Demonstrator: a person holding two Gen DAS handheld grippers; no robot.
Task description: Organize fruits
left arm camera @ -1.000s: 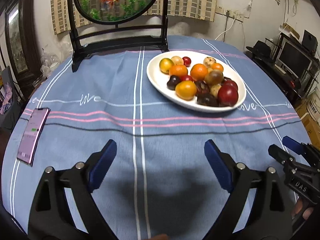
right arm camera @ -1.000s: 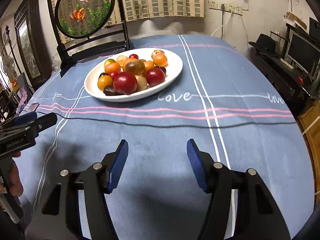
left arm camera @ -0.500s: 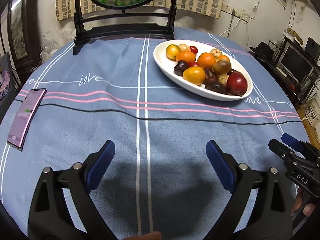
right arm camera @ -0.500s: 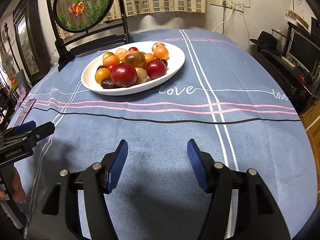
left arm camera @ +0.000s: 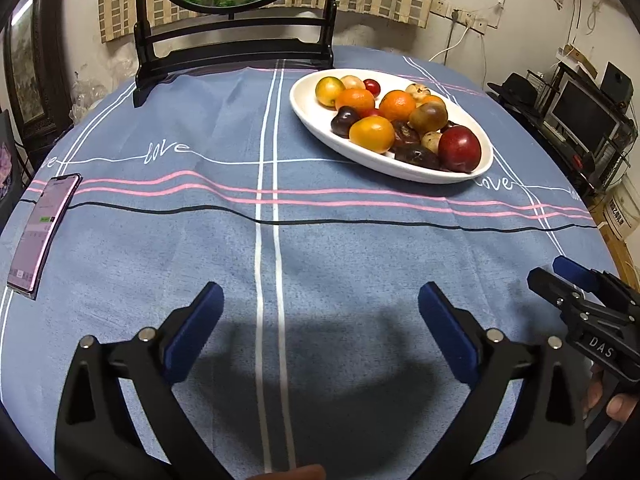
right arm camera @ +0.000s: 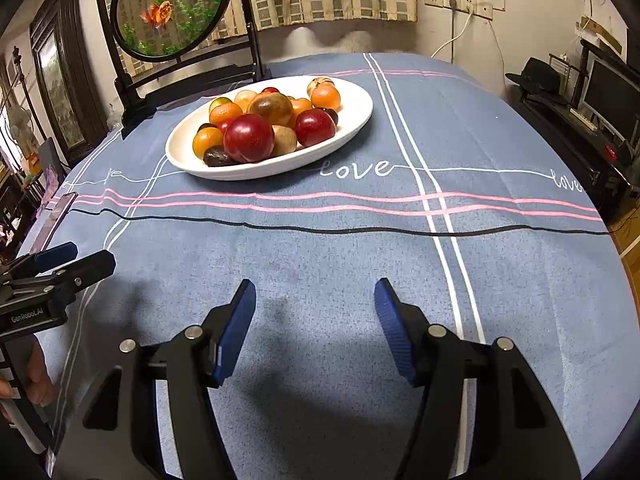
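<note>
A white oval plate piled with several fruits sits on the far half of the blue tablecloth: oranges, a big dark-red fruit, dark plums. My left gripper hovers over bare cloth near the table's front edge, well short of the plate; its jaws are opening wide and hold nothing. My right gripper hovers over the cloth to the right of it, open about half way and empty. Each gripper shows at the edge of the other's view.
A phone lies on the cloth at the left edge. A black-framed round screen on a stand stands at the table's back. Shelves with a monitor line the right wall. A hand grips the right tool.
The left gripper's jaws have spread a little wider. In the left wrist view the plate and cloth lines have slid down the picture, and in the right wrist view a little.
</note>
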